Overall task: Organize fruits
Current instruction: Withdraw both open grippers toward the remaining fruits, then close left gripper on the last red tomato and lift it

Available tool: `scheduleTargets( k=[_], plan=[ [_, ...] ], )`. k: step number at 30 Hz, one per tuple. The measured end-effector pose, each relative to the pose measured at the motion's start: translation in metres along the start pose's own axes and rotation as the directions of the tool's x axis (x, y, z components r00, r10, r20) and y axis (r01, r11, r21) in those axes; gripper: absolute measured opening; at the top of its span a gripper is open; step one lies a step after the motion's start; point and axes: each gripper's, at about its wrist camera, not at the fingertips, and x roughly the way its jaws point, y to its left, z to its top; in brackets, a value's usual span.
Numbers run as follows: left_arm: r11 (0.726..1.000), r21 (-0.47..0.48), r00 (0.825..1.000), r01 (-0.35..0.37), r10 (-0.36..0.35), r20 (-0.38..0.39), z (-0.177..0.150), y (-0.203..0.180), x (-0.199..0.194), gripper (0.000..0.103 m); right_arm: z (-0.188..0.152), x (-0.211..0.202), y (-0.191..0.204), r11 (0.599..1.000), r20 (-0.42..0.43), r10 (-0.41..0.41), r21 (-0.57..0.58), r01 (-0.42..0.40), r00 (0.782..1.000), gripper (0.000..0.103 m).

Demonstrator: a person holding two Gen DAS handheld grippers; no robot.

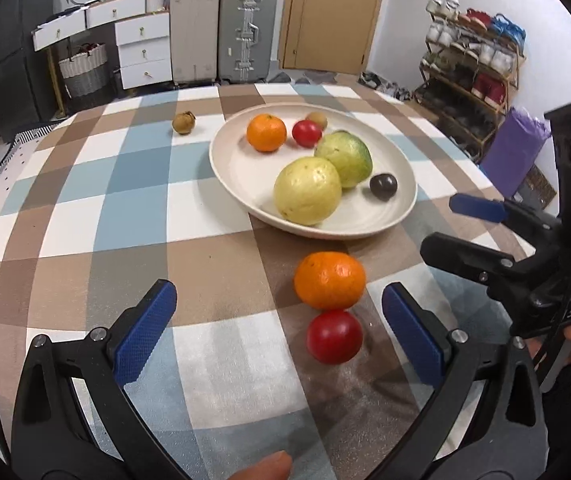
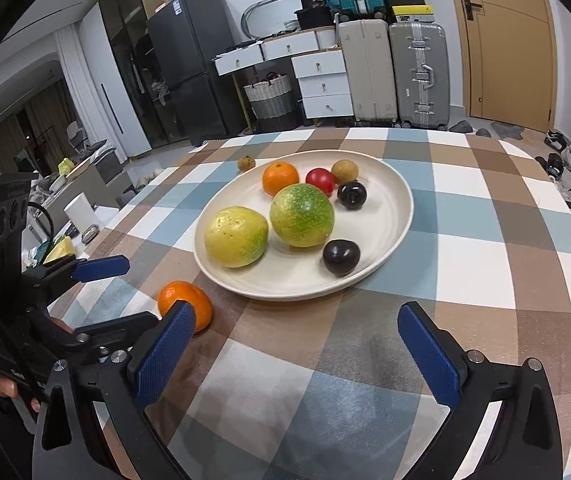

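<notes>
Left gripper (image 1: 279, 332): jaws wide apart, nothing held. Red fruit (image 1: 334, 337) on the checked tablecloth (image 1: 213, 216) between the blue pads, toward the right pad; loose orange (image 1: 329, 280) just beyond the fingertips, touching the red fruit. Further ahead, white plate (image 1: 233, 164) with two large yellow-green fruits, an orange, a small red fruit, a dark plum and a brownish fruit. Small brown fruit (image 1: 183, 122) alone ahead-left, beside the plate.

Right gripper (image 2: 299, 342): jaws wide apart, empty, bare cloth between the pads. Plate straight ahead; loose orange just behind the left pad's tip.
</notes>
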Motion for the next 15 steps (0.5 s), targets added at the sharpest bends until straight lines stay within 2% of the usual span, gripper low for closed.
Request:
scheduleTargets(
  k=[4, 9, 13, 15],
  plan=[
    [1.000, -0.006, 0.997, 0.029, -0.030, -0.069, -0.002, 0.002, 0.007, 0.102, -0.002, 0.003, 0.003, 1.000, -0.019, -0.005, -0.014, 0.005, 1.000, 0.103],
    [0.999, 0.027, 0.994, 0.033, -0.030, -0.101, -0.005, -0.003, 0.011, 0.102, -0.002, 0.006, 0.003, 1.000, -0.029, -0.009, -0.012, 0.009, 1.000, 0.103],
    [0.997, 0.061, 0.989, 0.054, -0.045, -0.139, -0.008, -0.008, 0.017, 0.081, -0.002, 0.005, 0.004, 1.000, -0.026, -0.009, -0.014, 0.009, 1.000, 0.103],
    [0.995, 0.082, 0.989, 0.057, -0.045, -0.143, -0.010, -0.012, 0.018, 0.077, -0.002, 0.005, 0.004, 1.000, -0.031, -0.007, -0.014, 0.007, 1.000, 0.103]
  ],
)
